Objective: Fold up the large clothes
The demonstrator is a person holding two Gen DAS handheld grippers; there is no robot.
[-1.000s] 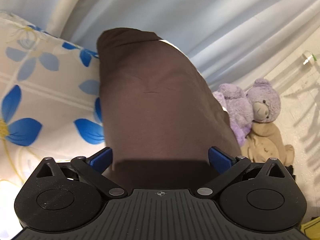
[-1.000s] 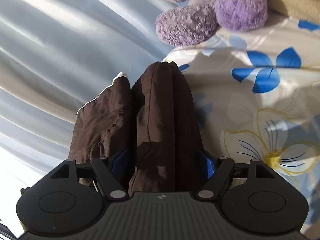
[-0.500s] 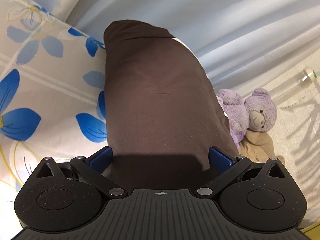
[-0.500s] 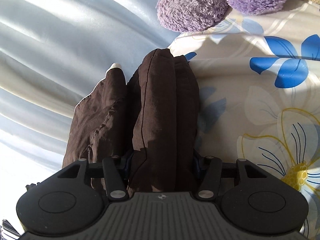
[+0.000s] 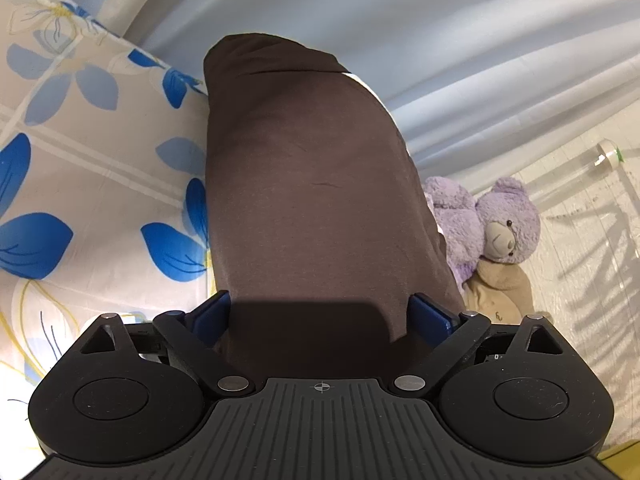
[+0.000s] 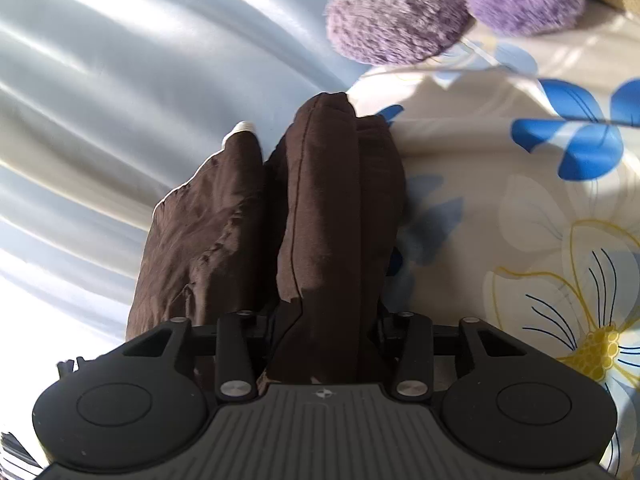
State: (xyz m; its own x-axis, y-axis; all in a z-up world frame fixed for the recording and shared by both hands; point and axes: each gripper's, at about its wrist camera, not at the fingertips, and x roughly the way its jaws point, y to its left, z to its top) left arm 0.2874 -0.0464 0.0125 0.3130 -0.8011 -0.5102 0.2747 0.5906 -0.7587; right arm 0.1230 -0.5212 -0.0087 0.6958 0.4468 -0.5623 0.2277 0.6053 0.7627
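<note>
While brown garment (image 5: 316, 200) hangs over flowered bedsheet (image 5: 88, 168), left hand-held gripper (image 5: 320, 314) stands wide, blue fingers (image 5: 208, 314) flanking cloth without clamping. Right hand-held gripper (image 6: 328, 320) narrow, pinching bunched folds of same garment (image 6: 320, 216). Pale curtain (image 5: 460, 40) behind; purple teddy bear (image 5: 496, 228) beside bed edge.
</note>
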